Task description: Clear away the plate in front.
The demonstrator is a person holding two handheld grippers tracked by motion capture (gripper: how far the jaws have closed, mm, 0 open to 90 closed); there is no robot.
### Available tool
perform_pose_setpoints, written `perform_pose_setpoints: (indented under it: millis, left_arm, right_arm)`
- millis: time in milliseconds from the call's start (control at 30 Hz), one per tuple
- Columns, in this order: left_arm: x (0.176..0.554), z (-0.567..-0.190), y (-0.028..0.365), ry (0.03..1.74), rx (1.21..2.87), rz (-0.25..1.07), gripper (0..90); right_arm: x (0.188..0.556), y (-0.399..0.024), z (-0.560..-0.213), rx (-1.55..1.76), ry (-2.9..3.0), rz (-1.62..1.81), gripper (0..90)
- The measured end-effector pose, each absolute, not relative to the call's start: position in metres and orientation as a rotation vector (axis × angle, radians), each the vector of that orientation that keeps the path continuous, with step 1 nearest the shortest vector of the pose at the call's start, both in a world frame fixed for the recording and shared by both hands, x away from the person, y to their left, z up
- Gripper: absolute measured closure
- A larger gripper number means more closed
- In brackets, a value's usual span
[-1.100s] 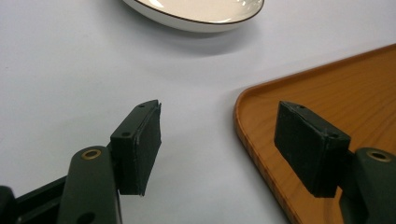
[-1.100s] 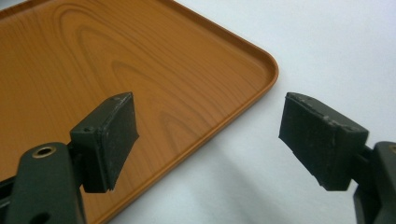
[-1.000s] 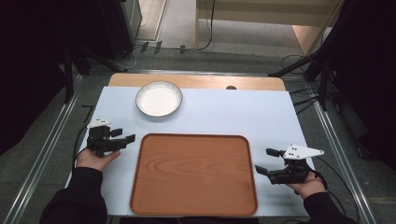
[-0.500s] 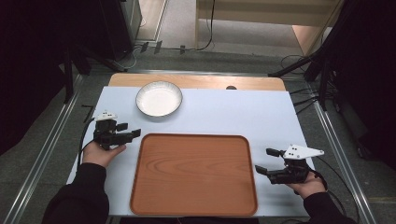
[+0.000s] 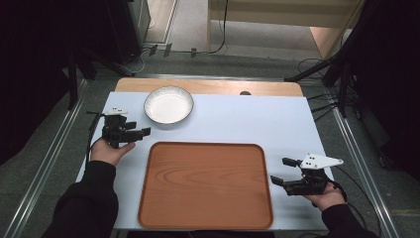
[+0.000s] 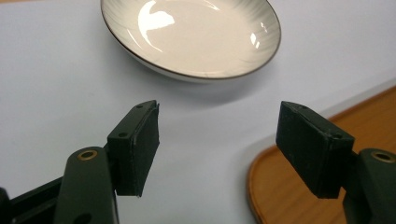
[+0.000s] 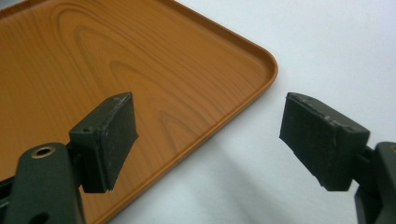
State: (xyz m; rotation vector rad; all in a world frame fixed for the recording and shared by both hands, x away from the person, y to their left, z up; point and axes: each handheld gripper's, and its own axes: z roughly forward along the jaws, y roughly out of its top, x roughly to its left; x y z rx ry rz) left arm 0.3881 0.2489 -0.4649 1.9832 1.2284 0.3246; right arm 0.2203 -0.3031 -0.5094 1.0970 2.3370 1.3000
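From the high view, the left gripper [image 5: 141, 133] points toward the white dish [image 5: 168, 104] at the table's far left, just beyond the empty wooden tray [image 5: 205, 186]; the right gripper [image 5: 284, 172] rests by the tray's near right corner. This looks like the approach to the dish.

In the left gripper view its jaws stand wide apart, holding nothing, the dish [image 6: 191, 35] just ahead. The next move probably calls for straddling the rim.

In the right gripper view the jaws gape equally, empty, over the tray's corner [image 7: 252, 63].
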Motion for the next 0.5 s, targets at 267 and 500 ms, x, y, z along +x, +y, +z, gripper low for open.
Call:
perform_pose_setpoints:
  millis: [267,500]
  left_arm:
    - [0.412,-0.465,0.244,1.262,1.994,0.341,30.3]
    - [0.433,-0.464,0.242,1.301,1.988,0.362,30.5]
  right_arm:
    - [0.22,-0.303,-0.509,1.098,2.337,1.301,19.5]
    - [0.22,-0.303,-0.51,1.097,2.34,1.3,19.5]
